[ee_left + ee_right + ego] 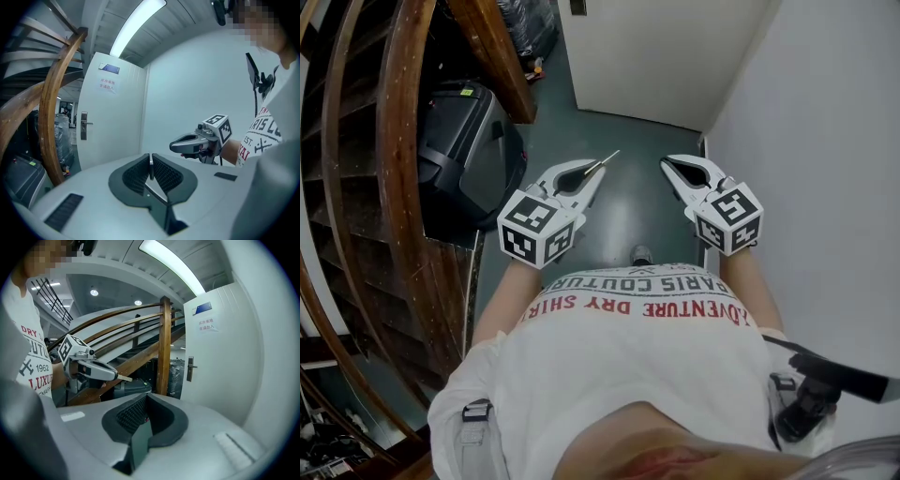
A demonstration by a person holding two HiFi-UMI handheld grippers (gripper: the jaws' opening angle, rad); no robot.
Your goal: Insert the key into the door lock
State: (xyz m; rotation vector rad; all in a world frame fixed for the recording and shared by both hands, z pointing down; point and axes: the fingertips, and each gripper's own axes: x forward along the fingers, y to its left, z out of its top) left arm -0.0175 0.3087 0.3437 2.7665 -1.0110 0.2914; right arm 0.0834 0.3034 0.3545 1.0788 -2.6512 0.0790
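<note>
The key (605, 161) is a thin, pale metal blade. Its rear is clamped between the closed jaws of the left gripper (592, 173), and its tip sticks out ahead, roughly level, toward the white door (112, 117). The door lock (84, 125), a narrow silvery plate with a lever handle, stands upright near the door's edge, well apart from the key.

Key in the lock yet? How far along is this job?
Done: the left gripper is shut on the key. In hand: the key is held out facing the door. Left: reaching the lock, far from the key, and inserting it. The right gripper is shut, empty.
</note>
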